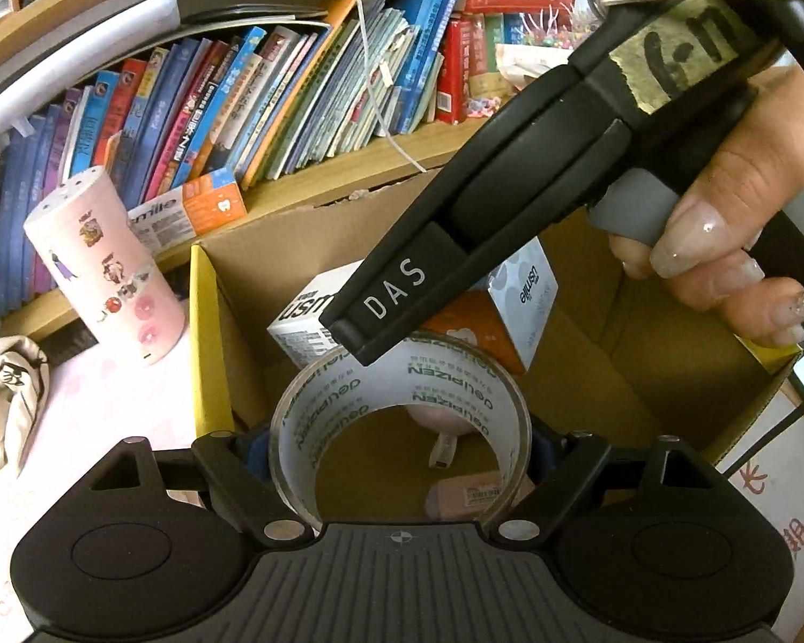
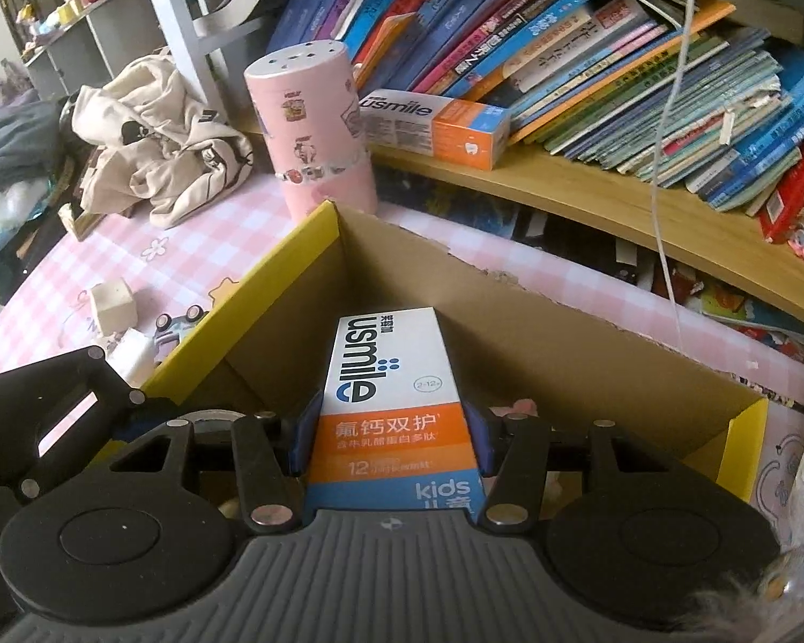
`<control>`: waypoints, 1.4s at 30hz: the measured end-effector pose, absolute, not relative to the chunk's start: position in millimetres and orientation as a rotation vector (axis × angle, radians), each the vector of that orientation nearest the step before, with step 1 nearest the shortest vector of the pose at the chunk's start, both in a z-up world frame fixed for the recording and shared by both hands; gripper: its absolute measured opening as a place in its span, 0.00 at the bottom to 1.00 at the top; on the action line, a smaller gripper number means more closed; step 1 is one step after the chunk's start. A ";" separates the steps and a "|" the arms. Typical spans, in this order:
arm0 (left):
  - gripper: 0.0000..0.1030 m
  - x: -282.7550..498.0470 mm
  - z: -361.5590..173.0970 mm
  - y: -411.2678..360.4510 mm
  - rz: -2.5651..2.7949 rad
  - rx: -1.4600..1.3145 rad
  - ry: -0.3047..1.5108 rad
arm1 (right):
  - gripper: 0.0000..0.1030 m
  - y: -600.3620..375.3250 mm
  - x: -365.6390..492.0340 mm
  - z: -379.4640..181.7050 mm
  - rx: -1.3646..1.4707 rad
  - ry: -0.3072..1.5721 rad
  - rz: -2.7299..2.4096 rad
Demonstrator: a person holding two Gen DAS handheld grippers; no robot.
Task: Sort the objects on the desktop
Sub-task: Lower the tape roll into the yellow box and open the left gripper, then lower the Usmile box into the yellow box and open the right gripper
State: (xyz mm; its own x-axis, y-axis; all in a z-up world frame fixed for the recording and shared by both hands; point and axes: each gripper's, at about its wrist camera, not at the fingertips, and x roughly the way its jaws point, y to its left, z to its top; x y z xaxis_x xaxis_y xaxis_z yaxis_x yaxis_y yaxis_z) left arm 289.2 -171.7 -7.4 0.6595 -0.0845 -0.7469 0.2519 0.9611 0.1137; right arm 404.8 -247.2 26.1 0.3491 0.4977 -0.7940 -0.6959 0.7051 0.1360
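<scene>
My left gripper point(image 1: 402, 447) is shut on a clear tape roll point(image 1: 402, 407) and holds it over the open cardboard box point(image 1: 643, 321). My right gripper point(image 2: 391, 428) is shut on a white and orange usmile toothpaste box point(image 2: 391, 391) and holds it inside the same cardboard box point(image 2: 509, 332). The right gripper's black body point(image 1: 455, 225) crosses the left wrist view above the tape, and the toothpaste box point(image 1: 509, 300) shows behind it. A pink eraser point(image 1: 471, 490) and a small white item lie on the box floor.
A pink cylinder with stickers point(image 2: 316, 128) stands just beyond the box's far corner. Another usmile box point(image 2: 434, 128) lies on a wooden shelf below leaning books point(image 2: 616, 53). A beige cloth point(image 2: 155, 128), a white block point(image 2: 113, 303) and a toy car point(image 2: 179, 319) lie at left.
</scene>
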 end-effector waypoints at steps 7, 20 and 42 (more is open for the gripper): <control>0.85 270.4 13.3 -167.5 -0.181 0.236 0.730 | 0.49 -243.6 406.5 28.1 -0.245 0.932 0.804; 0.85 234.4 39.2 -151.2 -0.132 0.096 0.677 | 0.49 -217.9 396.6 19.6 -0.339 0.913 0.790; 0.89 181.4 45.6 -136.2 -0.039 0.012 0.653 | 0.82 -245.7 354.8 38.1 -0.259 0.843 0.706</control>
